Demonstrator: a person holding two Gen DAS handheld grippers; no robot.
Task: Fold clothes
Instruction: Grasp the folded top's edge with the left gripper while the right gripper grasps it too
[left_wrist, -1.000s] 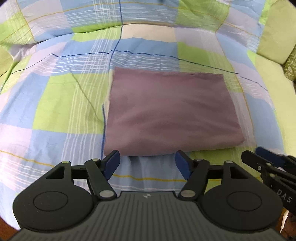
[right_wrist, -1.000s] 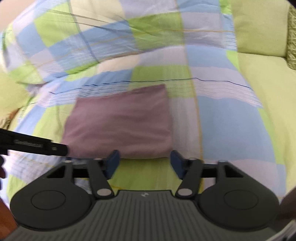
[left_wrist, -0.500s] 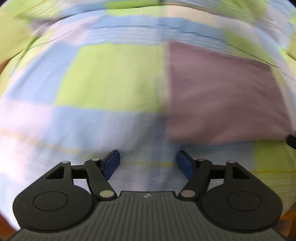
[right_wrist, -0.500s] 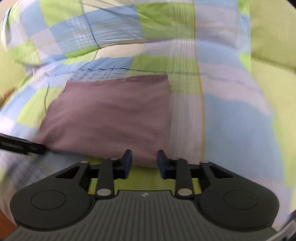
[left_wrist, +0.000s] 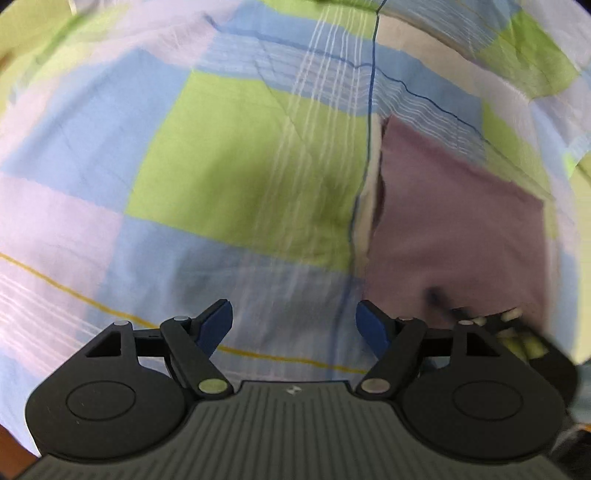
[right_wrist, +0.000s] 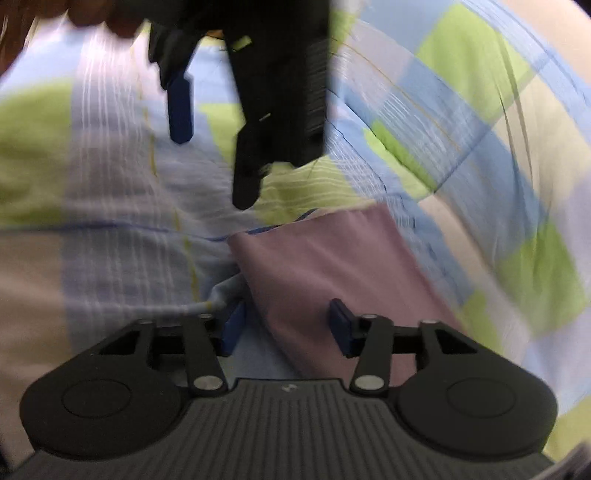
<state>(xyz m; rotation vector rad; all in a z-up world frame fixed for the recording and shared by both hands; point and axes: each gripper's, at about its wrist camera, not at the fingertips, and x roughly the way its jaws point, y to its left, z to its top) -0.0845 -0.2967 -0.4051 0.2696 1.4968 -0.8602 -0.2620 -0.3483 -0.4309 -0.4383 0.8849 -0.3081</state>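
One folded mauve cloth (left_wrist: 458, 229), two hand-held grippers

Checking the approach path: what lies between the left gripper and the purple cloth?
Only bare checkered quilt separates the left gripper from the folded purple cloth, seen in the left wrist view.

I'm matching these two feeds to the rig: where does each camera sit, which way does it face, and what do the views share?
Left wrist view: sits on the left gripper, looking forward and down at the checked bedspread; its open blue-tipped fingers show below, the folded purple cloth lies to the right.
Right wrist view: sits on the right gripper, facing the cloth's corner between its open fingers; the other gripper hangs blurred at top.
Shared: the purple cloth and the bedspread.
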